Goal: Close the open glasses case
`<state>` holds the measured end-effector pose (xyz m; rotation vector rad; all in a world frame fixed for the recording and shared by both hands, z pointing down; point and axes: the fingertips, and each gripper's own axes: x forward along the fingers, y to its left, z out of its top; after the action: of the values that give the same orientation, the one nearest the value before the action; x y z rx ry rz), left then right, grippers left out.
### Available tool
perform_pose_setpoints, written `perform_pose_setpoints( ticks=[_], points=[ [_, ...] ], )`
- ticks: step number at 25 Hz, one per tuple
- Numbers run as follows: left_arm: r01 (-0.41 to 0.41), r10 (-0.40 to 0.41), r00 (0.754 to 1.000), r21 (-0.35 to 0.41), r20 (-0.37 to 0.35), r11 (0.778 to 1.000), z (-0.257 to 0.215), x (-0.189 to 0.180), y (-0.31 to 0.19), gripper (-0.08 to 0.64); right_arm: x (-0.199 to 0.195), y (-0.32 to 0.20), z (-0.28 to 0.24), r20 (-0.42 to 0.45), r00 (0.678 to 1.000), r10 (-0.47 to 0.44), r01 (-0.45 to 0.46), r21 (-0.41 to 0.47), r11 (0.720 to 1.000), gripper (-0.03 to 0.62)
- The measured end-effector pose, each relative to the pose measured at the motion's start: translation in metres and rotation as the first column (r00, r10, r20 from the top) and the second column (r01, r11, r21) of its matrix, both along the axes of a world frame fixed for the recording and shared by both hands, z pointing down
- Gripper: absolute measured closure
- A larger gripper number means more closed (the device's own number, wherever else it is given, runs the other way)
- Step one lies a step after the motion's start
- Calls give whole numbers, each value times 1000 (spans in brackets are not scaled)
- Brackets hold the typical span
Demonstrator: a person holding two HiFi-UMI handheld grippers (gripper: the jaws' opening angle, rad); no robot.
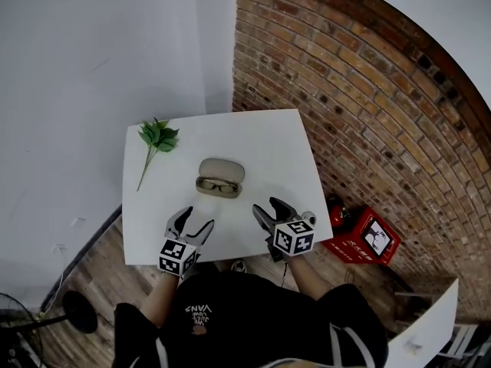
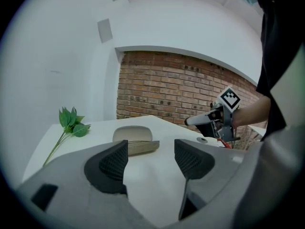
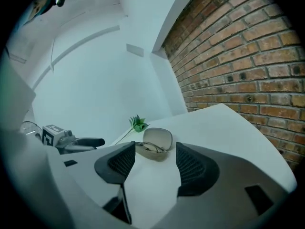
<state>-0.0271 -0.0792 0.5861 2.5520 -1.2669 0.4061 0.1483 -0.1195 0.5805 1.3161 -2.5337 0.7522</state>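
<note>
A beige glasses case (image 1: 220, 179) lies open in the middle of the white table (image 1: 261, 140), glasses inside, its lid tipped toward the far side. From the left gripper view the case (image 2: 135, 140) sits just beyond the jaws; in the right gripper view the case (image 3: 155, 144) shows its raised lid and the glasses. My left gripper (image 1: 195, 223) hovers near the table's front edge, left of the case, open and empty. My right gripper (image 1: 267, 208) is at the front right of the case, also open and empty. Neither touches the case.
A green leafy sprig (image 1: 156, 142) lies at the table's far left. A brick wall (image 1: 368, 106) runs along the right side, with a red box (image 1: 366, 238) on the floor below it. A white wall (image 1: 92, 60) stands behind the table.
</note>
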Motion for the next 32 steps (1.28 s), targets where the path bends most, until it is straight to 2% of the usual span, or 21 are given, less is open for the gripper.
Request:
perform_pose_setpoints(
  ticks=[6, 13, 23, 32],
  points=[
    [45, -45, 999, -11, 23, 999, 4, -3, -8, 258, 2, -15, 12, 15, 999, -29, 30, -22, 999, 347],
    [5, -4, 999, -18, 46, 1000, 7, -12, -37, 255, -14, -35, 26, 24, 1000, -16, 17, -54, 998, 350],
    [-119, 123, 989, -52, 81, 992, 25, -9, -77, 235, -42, -93, 38, -4, 1000, -13, 13, -75, 997, 353],
    [-242, 251, 963, -97, 97, 965, 43, 1, -81, 233, -58, -147, 39, -2, 1000, -3, 2, -75, 997, 371]
  ],
)
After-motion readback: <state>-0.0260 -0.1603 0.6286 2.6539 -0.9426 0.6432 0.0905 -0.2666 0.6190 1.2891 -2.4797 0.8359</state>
